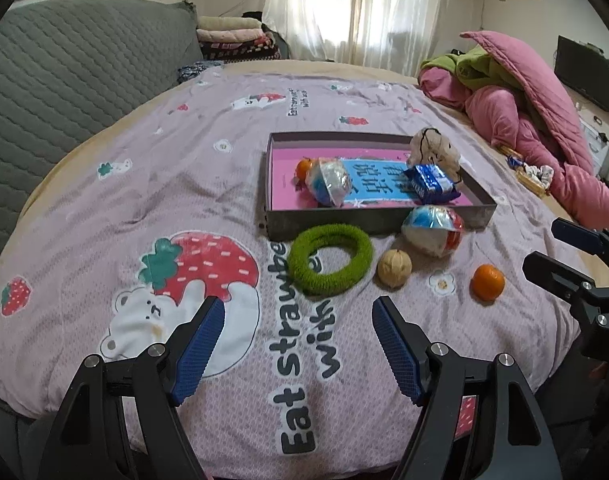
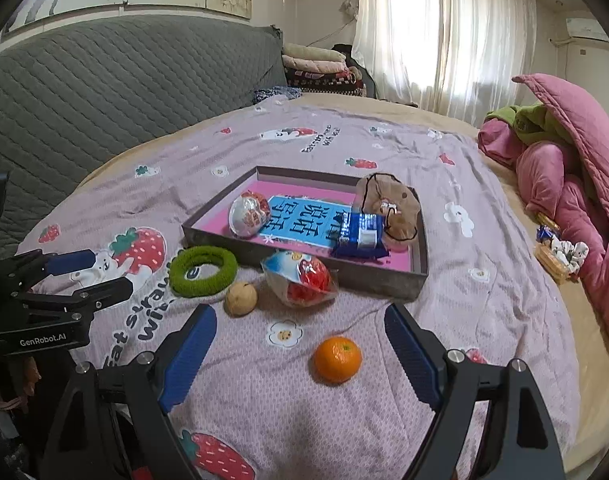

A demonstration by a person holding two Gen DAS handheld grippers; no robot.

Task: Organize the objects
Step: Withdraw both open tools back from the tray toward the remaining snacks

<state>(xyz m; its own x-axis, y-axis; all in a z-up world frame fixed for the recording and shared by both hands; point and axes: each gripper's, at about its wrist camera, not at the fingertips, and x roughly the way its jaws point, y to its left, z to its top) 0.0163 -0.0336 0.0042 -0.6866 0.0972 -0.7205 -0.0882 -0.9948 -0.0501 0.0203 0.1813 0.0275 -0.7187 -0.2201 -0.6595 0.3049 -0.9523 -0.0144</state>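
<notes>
A shallow dark tray (image 1: 384,222) (image 2: 344,276) with a pink and blue floor lies on the bed. Inside it are a wrapped toy egg (image 1: 329,182) (image 2: 248,214), a small orange (image 1: 303,167), a blue snack packet (image 1: 430,183) (image 2: 360,236) and a brown plush (image 1: 434,150) (image 2: 392,200). In front of the tray lie a green fuzzy ring (image 1: 330,258) (image 2: 203,270), a walnut (image 1: 394,268) (image 2: 241,298), a second wrapped egg (image 1: 432,230) (image 2: 300,278) and an orange (image 1: 487,282) (image 2: 337,359). My left gripper (image 1: 298,312) (image 2: 90,270) is open, short of the ring. My right gripper (image 2: 300,322) (image 1: 544,244) is open, with the orange just ahead between its fingers.
A pink printed sheet (image 1: 184,168) covers the bed. A grey quilted headboard (image 2: 124,80) stands at the left. Pink and green bedding (image 2: 564,152) is heaped at the right, with a small basket (image 2: 556,256) of odds and ends beside it.
</notes>
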